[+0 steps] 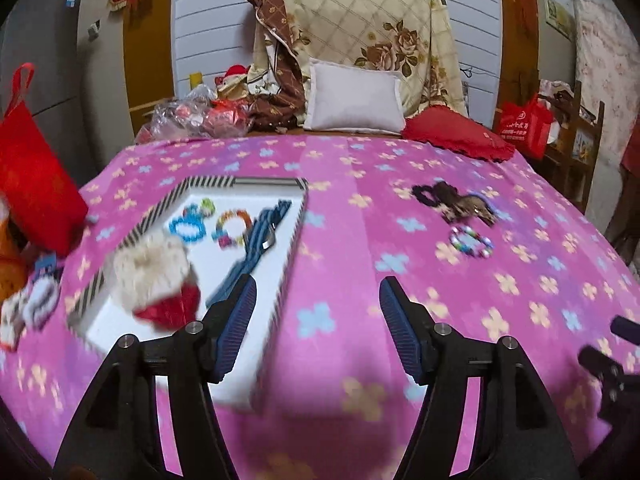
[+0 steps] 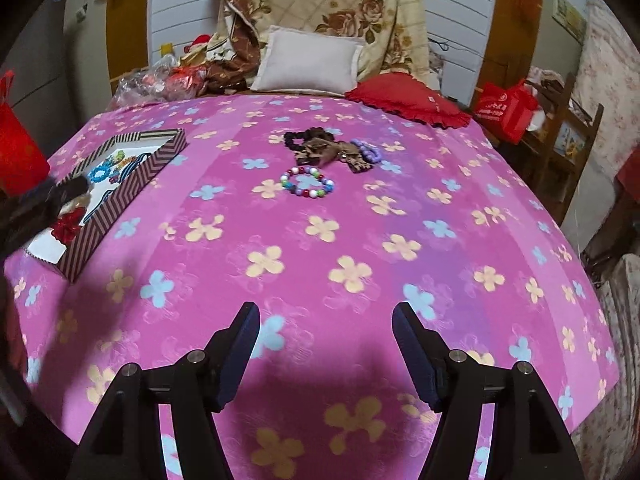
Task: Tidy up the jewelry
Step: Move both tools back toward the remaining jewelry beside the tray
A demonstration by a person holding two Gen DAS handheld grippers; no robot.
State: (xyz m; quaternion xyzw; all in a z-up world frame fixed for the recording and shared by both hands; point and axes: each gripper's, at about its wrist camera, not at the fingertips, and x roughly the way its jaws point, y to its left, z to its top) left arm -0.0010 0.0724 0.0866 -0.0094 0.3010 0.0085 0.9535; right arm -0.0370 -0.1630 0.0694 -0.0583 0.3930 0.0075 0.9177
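A striped box (image 1: 290,240) lies on the pink bed, holding a blue bead bracelet (image 1: 187,227), a multicolour bracelet (image 1: 234,227), a blue band (image 1: 256,248) and a fluffy white and red scrunchie (image 1: 154,276). My left gripper (image 1: 318,304) is open and empty above the box's right edge. On the sheet to the right lie a multicolour bead bracelet (image 2: 307,182), a brown bow with dark beads (image 2: 316,146) and a purple bracelet (image 2: 370,151). My right gripper (image 2: 326,336) is open and empty, well short of them. The box (image 2: 132,184) is at its left.
A white pillow (image 1: 354,100), a red cushion (image 1: 456,136) and plastic bags (image 1: 192,116) lie at the bed's head. A red bag (image 1: 32,180) and small cloth items (image 1: 28,304) are at the left edge. A wooden chair with a red bag (image 2: 504,108) stands at the right.
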